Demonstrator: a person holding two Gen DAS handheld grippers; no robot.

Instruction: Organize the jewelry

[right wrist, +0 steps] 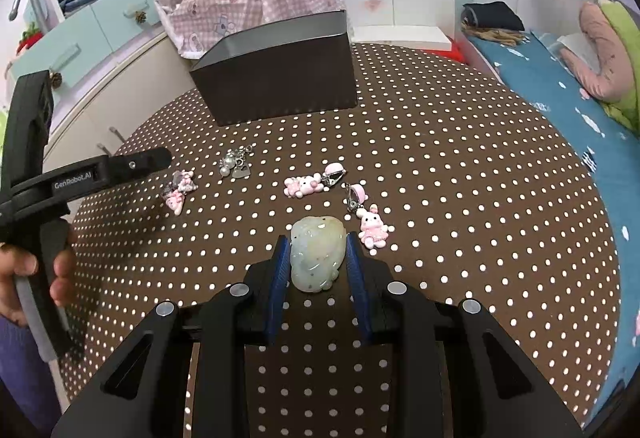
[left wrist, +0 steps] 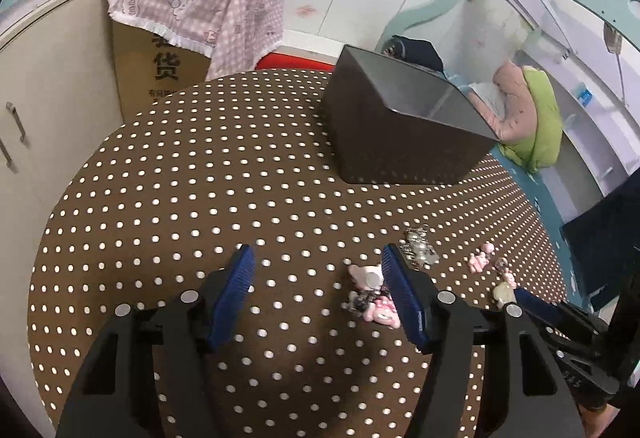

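Jewelry bits scattered near the table's (right wrist: 460, 166) front edge, on the dotted brown cloth. Pale green jade pendant (right wrist: 317, 258) pinched between the blue pads of the right gripper (right wrist: 318, 254), jaws closed partway and snug on both its sides. Just past it: pink bunny charm (right wrist: 374, 230), pink kitty charm with clip (right wrist: 308, 184), silver pearl cluster (right wrist: 235, 166), and a small pink charm (right wrist: 180, 190) off toward the left edge. Left gripper (left wrist: 316, 270) hanging wide open over the cloth, gripping nothing, that small pink charm (left wrist: 374, 298) sitting just inside its right-hand finger. Dark storage box (right wrist: 276, 74) way back by the table's far edge, well apart from the pile.
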